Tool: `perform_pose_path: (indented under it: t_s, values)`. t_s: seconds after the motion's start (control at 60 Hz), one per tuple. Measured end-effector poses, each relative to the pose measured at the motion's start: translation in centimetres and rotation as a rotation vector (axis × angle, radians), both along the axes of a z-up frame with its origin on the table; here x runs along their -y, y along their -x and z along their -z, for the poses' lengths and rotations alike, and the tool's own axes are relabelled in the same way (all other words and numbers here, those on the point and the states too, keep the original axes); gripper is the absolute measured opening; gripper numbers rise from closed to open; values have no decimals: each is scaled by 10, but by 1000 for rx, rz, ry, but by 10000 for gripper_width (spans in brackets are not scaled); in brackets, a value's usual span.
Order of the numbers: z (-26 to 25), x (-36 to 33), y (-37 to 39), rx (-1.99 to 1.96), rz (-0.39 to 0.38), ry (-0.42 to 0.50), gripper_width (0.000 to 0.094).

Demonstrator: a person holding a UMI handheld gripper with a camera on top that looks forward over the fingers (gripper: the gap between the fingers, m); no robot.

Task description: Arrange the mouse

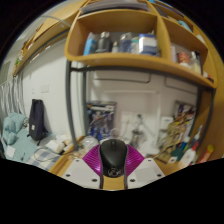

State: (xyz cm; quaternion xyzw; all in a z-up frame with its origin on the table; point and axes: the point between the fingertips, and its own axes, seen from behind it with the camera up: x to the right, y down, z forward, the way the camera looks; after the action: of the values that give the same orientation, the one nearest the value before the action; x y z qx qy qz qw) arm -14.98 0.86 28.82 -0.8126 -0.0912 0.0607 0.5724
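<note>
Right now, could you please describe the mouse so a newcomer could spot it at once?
Below the wooden wall shelf, look down to the hand-held gripper. The mouse sits between its pink-padded fingers. It is the only dark, rounded, palm-shaped thing there, unlike the colourful clutter behind it.

One black, rounded plastic computer mouse (113,156) sits between two pink-padded fingers (93,160). Above it hangs one wooden wall shelf (112,56) with two tiers.

mouse (113,156) — matt black plastic | shelf (112,60) — smooth pale wood | tongs' pads (93,160) — magenta, matt
</note>
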Motion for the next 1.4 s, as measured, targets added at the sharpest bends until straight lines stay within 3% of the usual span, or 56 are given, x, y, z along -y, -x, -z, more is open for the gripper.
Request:
perform_pose_path:
  t_s: [0.15, 0.267, 0.383, 0.567, 0.817, 0.933, 0.95, 0.983, 1.117, 1.217, 1.25, 1.4]
  values:
    - [-19, -10, -143, 72, 58, -31, 270]
    - [16, -18, -246, 94, 134, 17, 268]
    - [83, -24, -314, 104, 185, 93, 270]
    - [199, -26, -345, 62, 186, 250, 270]
    - [301, -6, -331, 46, 144, 412, 284]
    - [300, -4, -329, -28, 169, 381, 292]
    - [300, -4, -330, -18, 165, 378, 351]
    - [302, -3, -331, 5, 155, 382, 344]
    - [304, -1, -331, 16, 156, 417, 499]
    - [294, 5, -331, 38, 149, 429, 882]
    - [287, 7, -330, 35, 153, 428, 847]
    - [232, 21, -319, 3, 161, 415, 858]
